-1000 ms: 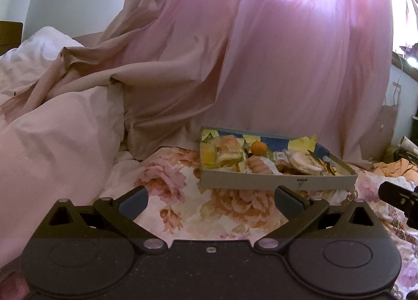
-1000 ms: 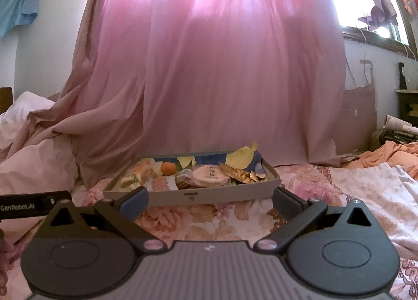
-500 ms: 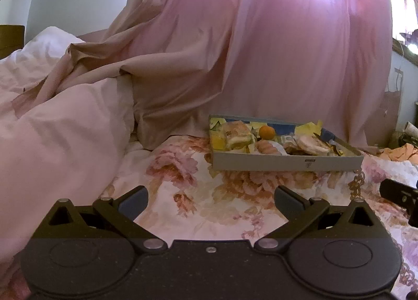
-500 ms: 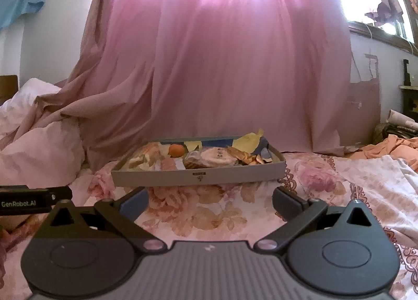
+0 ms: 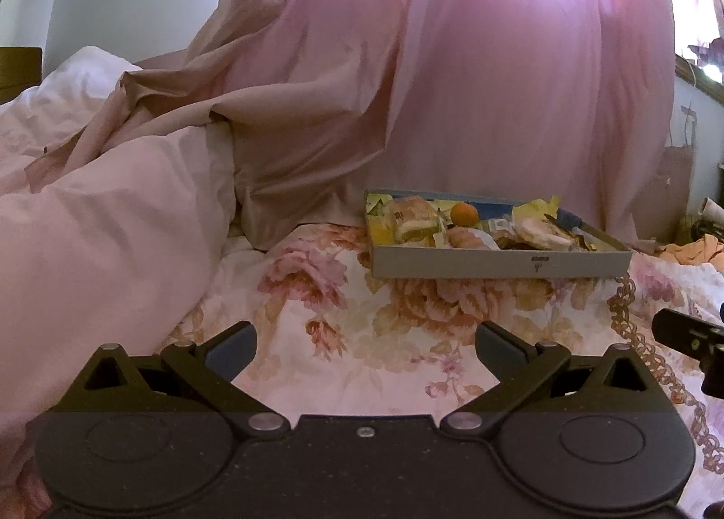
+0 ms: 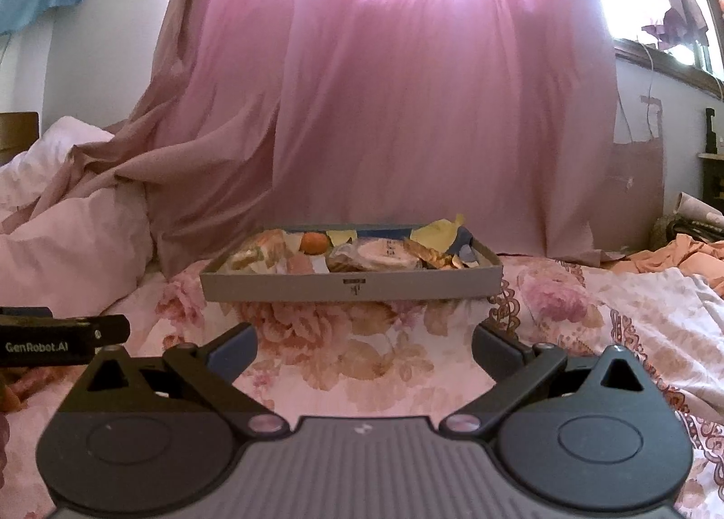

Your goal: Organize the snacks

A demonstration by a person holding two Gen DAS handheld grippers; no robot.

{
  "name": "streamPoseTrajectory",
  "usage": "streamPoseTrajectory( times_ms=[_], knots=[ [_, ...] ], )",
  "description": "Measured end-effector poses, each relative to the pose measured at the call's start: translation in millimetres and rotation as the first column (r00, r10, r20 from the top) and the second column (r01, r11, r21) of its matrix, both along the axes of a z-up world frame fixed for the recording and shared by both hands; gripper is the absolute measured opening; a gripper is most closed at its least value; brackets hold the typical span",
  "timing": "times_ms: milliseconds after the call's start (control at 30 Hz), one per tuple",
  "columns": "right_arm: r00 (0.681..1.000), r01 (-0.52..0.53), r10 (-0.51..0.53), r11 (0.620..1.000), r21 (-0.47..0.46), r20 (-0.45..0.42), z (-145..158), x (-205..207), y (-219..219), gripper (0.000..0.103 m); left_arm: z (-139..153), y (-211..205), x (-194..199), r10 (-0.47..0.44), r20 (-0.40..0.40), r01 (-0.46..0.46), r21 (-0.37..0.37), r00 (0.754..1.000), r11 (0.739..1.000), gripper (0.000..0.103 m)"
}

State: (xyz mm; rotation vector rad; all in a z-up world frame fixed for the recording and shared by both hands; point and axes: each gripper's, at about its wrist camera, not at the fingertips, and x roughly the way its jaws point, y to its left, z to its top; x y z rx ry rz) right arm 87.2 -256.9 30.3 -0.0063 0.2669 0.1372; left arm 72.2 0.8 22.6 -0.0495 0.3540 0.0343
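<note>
a pink curtain fills the back of your view, its left side spilling over a heap of pale bedding. under everything, the flowered bedspread runs from your grippers up to the curtain. sitting on it, right in front of the curtain, is the shallow grey box, and that's where the snacks are: wrapped pieces piled inside, yellow wrappers poking above the rim at the far right, a round wrapped cake near the middle, a small orange towards the back left. your left gripper sits low over the bedspread, well short of the box, fingers spread wide with nothing between them. your right gripper is alongside it, fingers just as wide, nothing held, the box straight ahead of it.
</note>
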Motion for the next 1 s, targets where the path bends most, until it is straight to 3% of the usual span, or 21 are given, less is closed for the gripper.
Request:
streamPoseTrajectory(
  times_ms=[1000],
  knots=[
    [0.997, 0.024, -0.026, 0.999, -0.036, -0.07, -37.2, 10.7, 1.6, 0.103, -33.1, -0.8, 2.9, -0.037, -0.043, 0.037, 0.008, 0.998, 0.999, 0.102]
  ],
)
